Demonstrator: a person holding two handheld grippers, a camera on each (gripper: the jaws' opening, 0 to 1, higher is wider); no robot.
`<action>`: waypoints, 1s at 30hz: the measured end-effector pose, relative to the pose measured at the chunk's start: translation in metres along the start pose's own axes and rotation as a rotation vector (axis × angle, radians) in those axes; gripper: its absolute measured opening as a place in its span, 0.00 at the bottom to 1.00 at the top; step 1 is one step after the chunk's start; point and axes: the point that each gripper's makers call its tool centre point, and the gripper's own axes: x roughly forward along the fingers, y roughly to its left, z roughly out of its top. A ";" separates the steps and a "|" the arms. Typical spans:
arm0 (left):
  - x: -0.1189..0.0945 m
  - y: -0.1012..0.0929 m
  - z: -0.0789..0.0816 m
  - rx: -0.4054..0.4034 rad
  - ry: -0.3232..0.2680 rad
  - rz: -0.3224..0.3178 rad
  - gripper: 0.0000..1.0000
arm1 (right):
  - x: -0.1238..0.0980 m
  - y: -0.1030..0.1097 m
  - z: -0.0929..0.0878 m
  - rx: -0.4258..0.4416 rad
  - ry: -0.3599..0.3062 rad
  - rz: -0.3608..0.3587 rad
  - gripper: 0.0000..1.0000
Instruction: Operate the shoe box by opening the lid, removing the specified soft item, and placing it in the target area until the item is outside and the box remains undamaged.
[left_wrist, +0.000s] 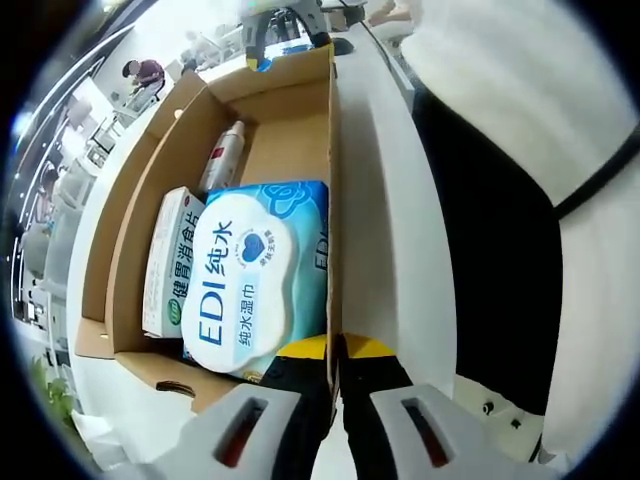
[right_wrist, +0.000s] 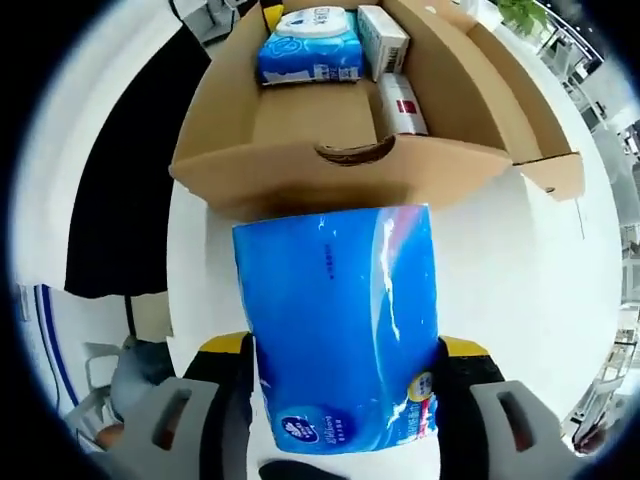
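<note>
Crowding the shoe box (left_wrist: 290, 100): wipes pack (left_wrist: 255, 275), medicine carton (left_wrist: 170, 260), tube (left_wrist: 222, 155)

Wet wipes pack (left_wrist: 255, 285), blue and white with "EDI" print on a big white lid, lies flat; in my right gripper view it sits at the far end (right_wrist: 308, 45). Just beside it, touching, a white and green medicine carton (left_wrist: 170, 262) with Chinese text, also seen at (right_wrist: 383, 38). Past the carton, a white bottle with a red label (left_wrist: 222, 157) lies on its side, nearer in the right gripper view (right_wrist: 402, 103). White table (right_wrist: 520, 270) underneath everything. Black garment (left_wrist: 490, 260) hangs alongside the table edge. Green plant (right_wrist: 520, 12) off at the table's far side. Person (left_wrist: 145, 72) bent over a desk in the background, small.
</note>
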 end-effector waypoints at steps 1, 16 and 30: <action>0.000 0.000 0.000 0.000 0.000 -0.001 0.02 | 0.000 -0.001 0.001 0.008 -0.010 -0.015 0.79; 0.000 0.001 0.000 0.002 -0.005 0.007 0.02 | -0.063 -0.003 0.008 0.332 -0.279 -0.289 0.84; 0.000 0.001 -0.001 -0.002 -0.011 0.013 0.03 | -0.138 0.007 -0.021 0.906 -0.598 -0.535 0.99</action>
